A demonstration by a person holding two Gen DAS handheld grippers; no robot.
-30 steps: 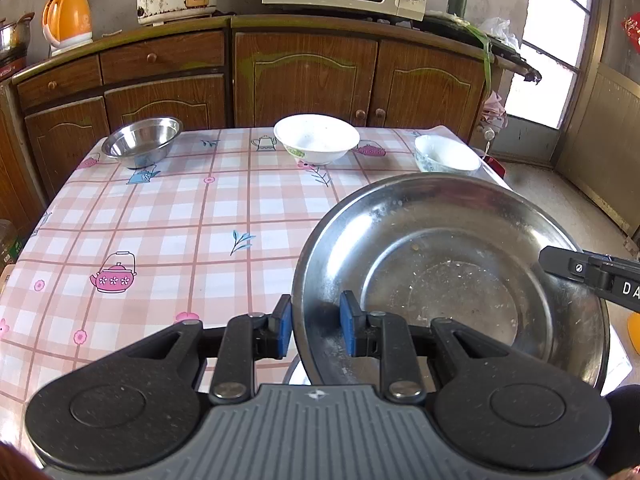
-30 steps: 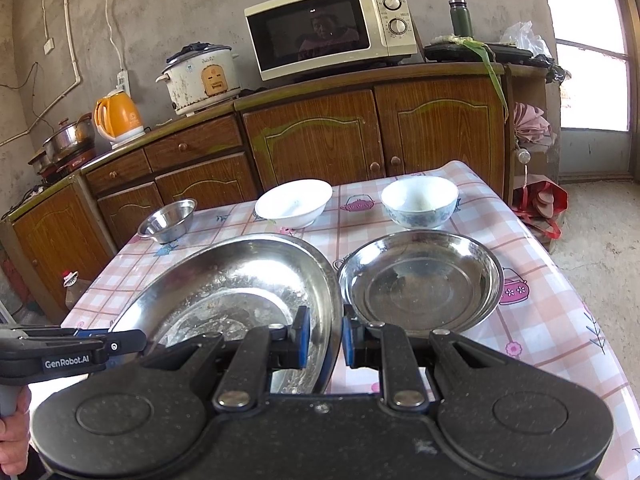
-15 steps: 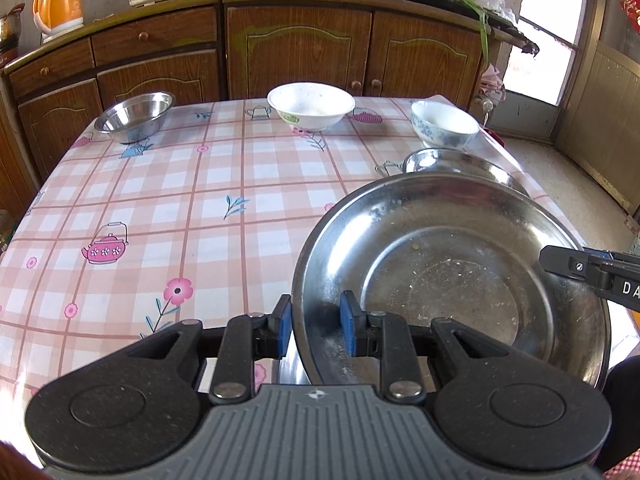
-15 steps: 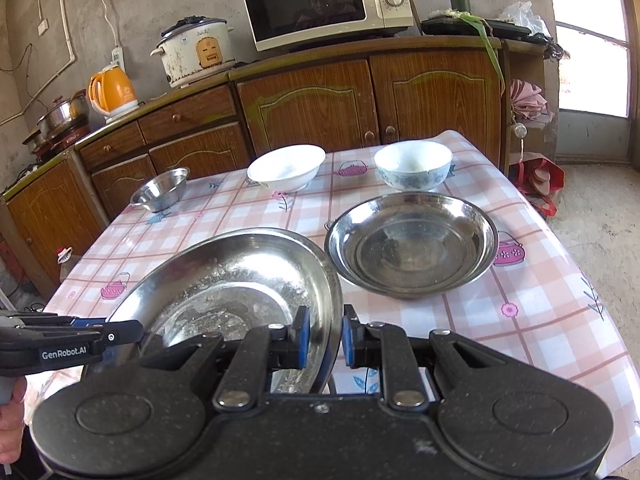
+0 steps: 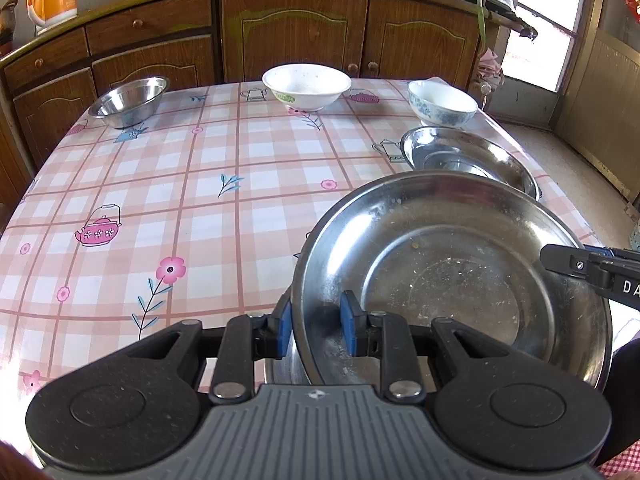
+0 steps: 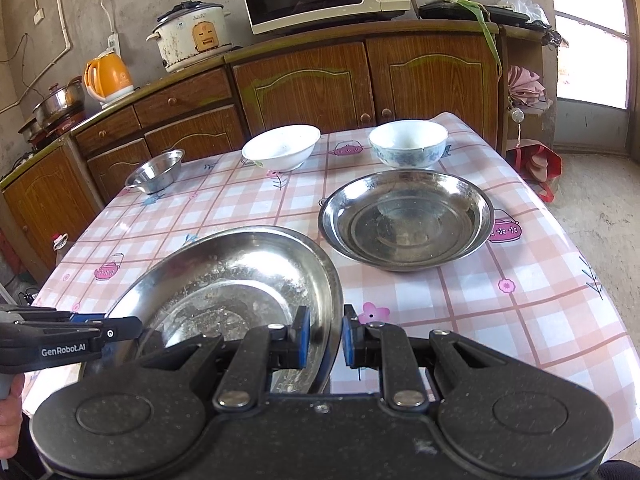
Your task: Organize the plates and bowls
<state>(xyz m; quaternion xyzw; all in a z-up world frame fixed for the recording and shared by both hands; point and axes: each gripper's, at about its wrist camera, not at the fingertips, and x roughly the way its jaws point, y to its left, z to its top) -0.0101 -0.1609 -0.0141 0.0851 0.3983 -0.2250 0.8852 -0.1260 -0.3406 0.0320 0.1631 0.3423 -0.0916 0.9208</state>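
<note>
Your left hand-held gripper (image 5: 315,326) and right hand-held gripper (image 6: 323,336) each pinch the large steel plate (image 5: 452,280); a second steel plate (image 6: 406,222) sits at one o'clock on the bench (image 5: 200,208).

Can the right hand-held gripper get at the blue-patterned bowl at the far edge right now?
Probably not yet. The right hand-held gripper is shut on the rim of the large steel plate, which the left hand-held gripper also grips. The second steel plate also lies before the blue-patterned bowl.
</note>
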